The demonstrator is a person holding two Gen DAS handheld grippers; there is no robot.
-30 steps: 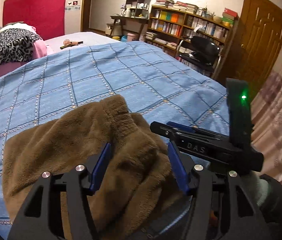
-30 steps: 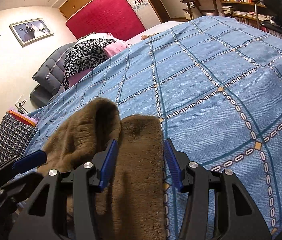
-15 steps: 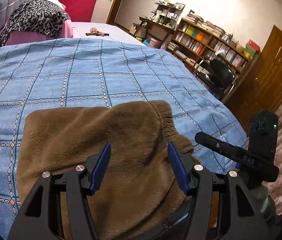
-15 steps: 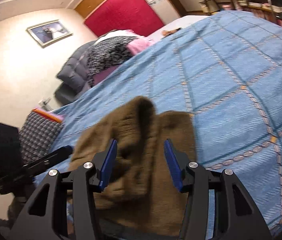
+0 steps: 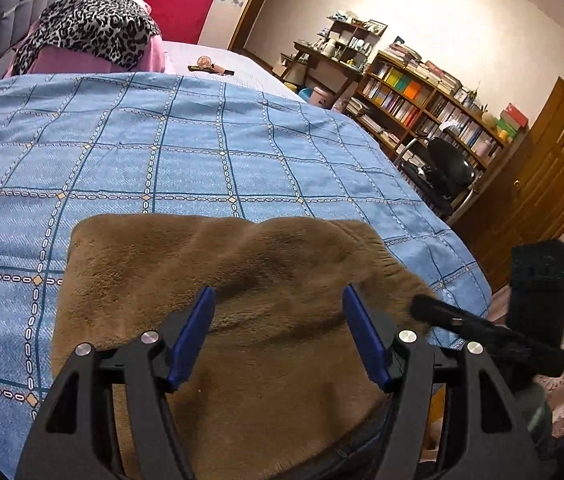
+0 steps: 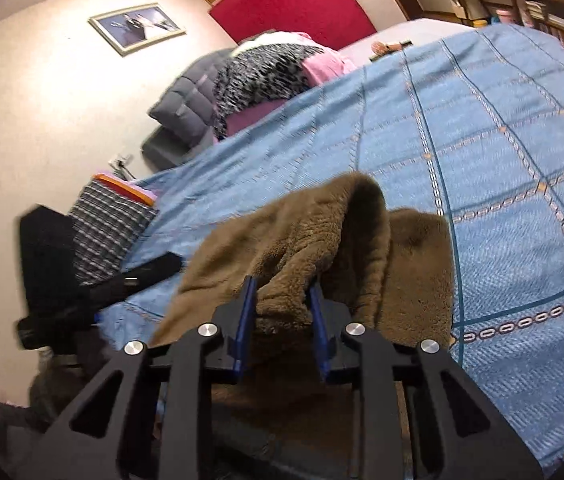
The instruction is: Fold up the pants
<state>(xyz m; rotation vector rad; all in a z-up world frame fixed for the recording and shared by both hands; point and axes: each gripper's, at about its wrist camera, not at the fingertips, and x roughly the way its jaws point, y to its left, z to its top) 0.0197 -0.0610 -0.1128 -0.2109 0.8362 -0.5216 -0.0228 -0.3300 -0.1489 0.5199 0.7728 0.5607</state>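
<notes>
Right gripper [image 6: 282, 314]: 2 blue fingers [image 6: 246, 320] pinching a raised fold of the brown fleece pants [image 6: 321, 248], centre of frame. Left gripper [image 5: 278, 334]: fingers spread wide, nothing between them, above the pants [image 5: 218, 280] at lower centre. Pants lie on the blue checked bedspread [image 5: 186, 148]. Leopard-print cloth [image 5: 90, 28], upper left. Bookshelf [image 5: 421, 96] and black chair [image 5: 447, 168], right. Framed picture [image 6: 136, 26], upper left of the right view.

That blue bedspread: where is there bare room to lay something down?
The blue bedspread lies bare between the brown fleece pants and the leopard-print pile at the head. It is also bare to the right of the pants. The near edge is crowded: pants and both tongs, the right tongs gripping a fold.
</notes>
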